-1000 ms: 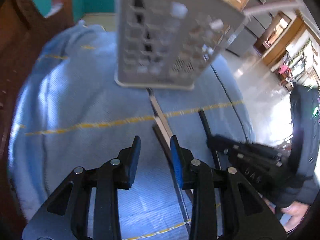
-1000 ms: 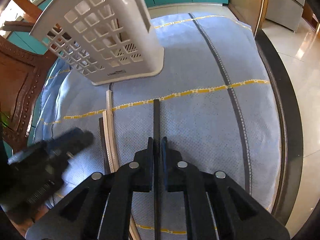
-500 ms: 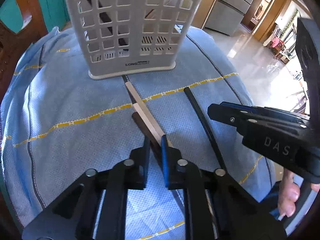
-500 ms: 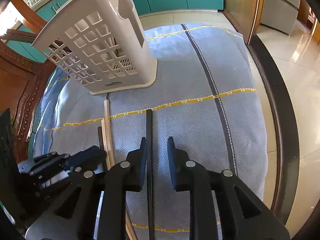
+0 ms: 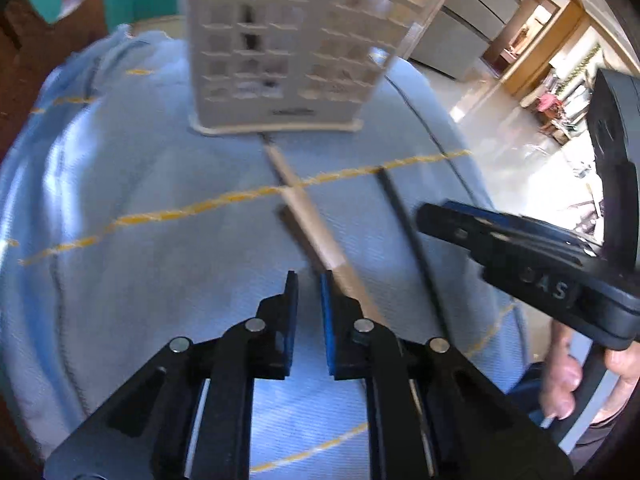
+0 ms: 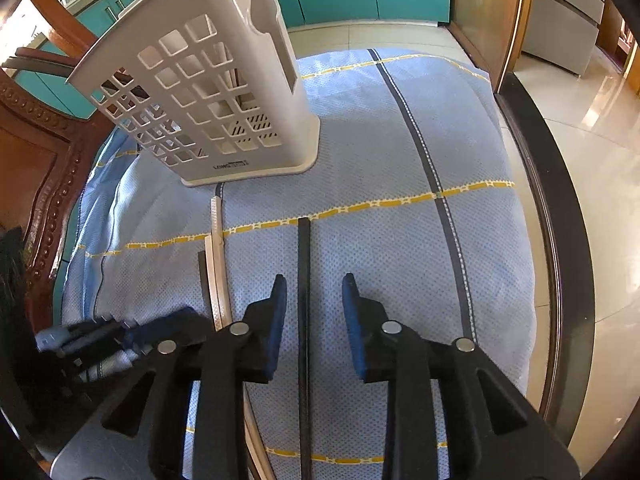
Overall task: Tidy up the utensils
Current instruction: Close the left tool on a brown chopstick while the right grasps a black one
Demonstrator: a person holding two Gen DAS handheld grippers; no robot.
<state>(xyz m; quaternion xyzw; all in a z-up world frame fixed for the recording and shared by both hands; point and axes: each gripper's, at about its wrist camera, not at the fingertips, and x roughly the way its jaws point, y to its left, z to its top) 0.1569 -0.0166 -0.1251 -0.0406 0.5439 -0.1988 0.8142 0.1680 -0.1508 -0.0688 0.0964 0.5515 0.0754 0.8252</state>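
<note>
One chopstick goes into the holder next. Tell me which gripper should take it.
Probably the right gripper: its open jaws straddle the black chopstick. The left gripper is open beside the pale chopsticks, around nothing.

Both grippers are the same build: matte black plastic linkage arms with round silver pivot pins at the joints, and blue pads lining the inner faces of the fingers. The right gripper (image 6: 314, 280) matches the left gripper (image 5: 306, 276) part for part. Seen side-on, the right one's body has raised "DAS" lettering.
</note>
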